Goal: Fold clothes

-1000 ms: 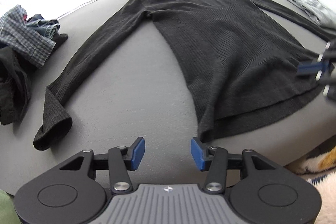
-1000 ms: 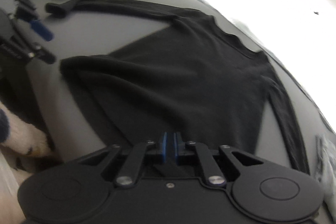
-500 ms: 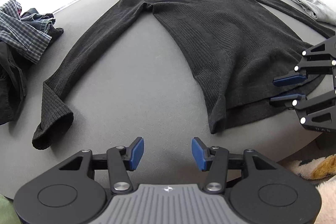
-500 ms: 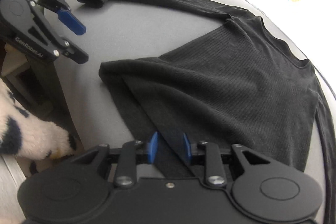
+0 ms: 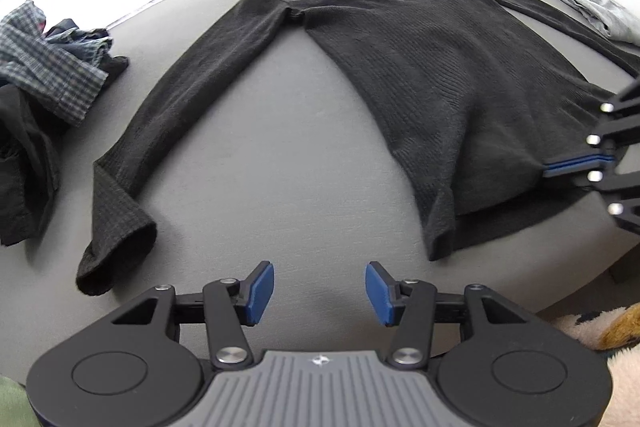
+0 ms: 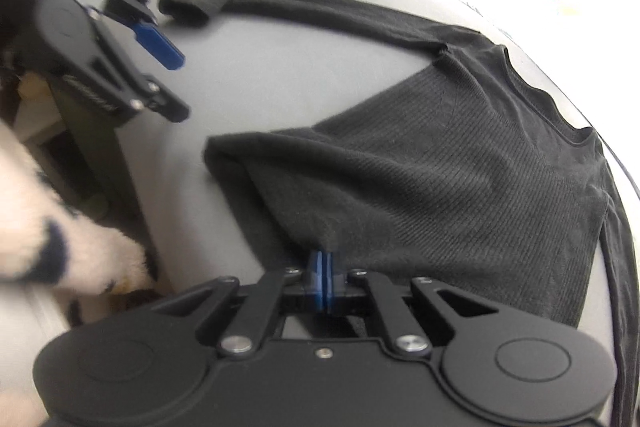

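Sweater (image 5: 432, 67) flat on bench (image 5: 272, 163), upper centre of frame. Right gripper (image 6: 322, 263) fingers, apart half a second ago, just clamped on hem, apparently top layer only. Left gripper (image 5: 319, 287) half-spread, empty. Hem secured; fold can start.

Grey table (image 5: 280, 163), fluffy rug (image 6: 60, 235)

Two close downward wrist views from opposite hem corners, both over the black sweater (image 5: 420, 67) (image 6: 460, 167).
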The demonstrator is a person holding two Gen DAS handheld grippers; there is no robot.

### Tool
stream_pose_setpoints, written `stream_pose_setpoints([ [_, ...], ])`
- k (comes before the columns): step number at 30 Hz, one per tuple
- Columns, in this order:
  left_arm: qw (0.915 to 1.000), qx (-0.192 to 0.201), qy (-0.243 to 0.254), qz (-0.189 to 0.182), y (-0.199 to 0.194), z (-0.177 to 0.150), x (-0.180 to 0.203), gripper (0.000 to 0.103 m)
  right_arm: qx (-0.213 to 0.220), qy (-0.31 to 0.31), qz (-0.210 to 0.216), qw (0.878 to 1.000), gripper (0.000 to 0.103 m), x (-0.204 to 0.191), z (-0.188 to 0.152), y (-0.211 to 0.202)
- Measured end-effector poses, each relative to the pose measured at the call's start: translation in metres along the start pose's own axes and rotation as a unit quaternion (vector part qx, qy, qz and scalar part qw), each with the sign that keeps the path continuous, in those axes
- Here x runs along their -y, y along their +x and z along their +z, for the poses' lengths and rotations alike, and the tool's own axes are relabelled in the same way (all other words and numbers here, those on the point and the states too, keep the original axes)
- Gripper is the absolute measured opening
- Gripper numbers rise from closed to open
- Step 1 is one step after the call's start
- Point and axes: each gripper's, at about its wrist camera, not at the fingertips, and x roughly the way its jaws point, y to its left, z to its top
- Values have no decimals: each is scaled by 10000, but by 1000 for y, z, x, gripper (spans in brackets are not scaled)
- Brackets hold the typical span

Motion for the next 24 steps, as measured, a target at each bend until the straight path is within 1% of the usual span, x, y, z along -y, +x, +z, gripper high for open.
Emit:
stream_pose_setpoints([
  [3, 9994, 25, -282, 194, -2, -2, -12, 53, -116, 111, 128, 9998, 2, 8, -7, -6],
  [6, 9967, 50, -655, 486, -3, -3, -29, 55, -393, 58, 151, 9991, 2, 11, -15, 3],
  [7, 9952, 63, -770, 598, -3, -3, -35, 57, -480, 5, 140, 9987, 2, 10, -15, 7],
  [9, 9915, 135, -924, 909, -4, -3, -47, 65, -566, -53, 85, 9983, 4, 8, -13, 10],
  [10, 9891, 180, -989, 1077, -5, -2, -54, 66, -601, -4, 120, 9981, 5, 9, -10, 10],
  [11, 9864, 231, -1056, 1239, -6, -2, -61, 67, -600, 88, 151, 9980, 7, 11, -6, 10],
  [13, 9814, 341, -1154, 1495, -8, 0, -73, 71, -421, 435, 168, 9980, 14, 17, 2, 4],
  [14, 9791, 390, -1176, 1610, -8, 0, -79, 76, -334, 584, 138, 9976, 22, 20, 5, 1],
  [15, 9776, 430, -1148, 1711, -6, 0, -85, 81, -254, 717, 95, 9971, 27, 23, 9, -2],
  [17, 9786, 463, -929, 1777, 1, 1, -90, 82, -161, 909, 29, 9957, 29, 26, 15, -3],
  [21, 9882, 238, -354, 1468, 28, 2, -92, 85, -181, 1116, -142, 9935, 31, 29, 25, 3],
  [24, 9884, 284, -26, 1492, 39, 3, -90, 85, -213, 1197, -266, 9922, 31, 28, 33, 8],
])
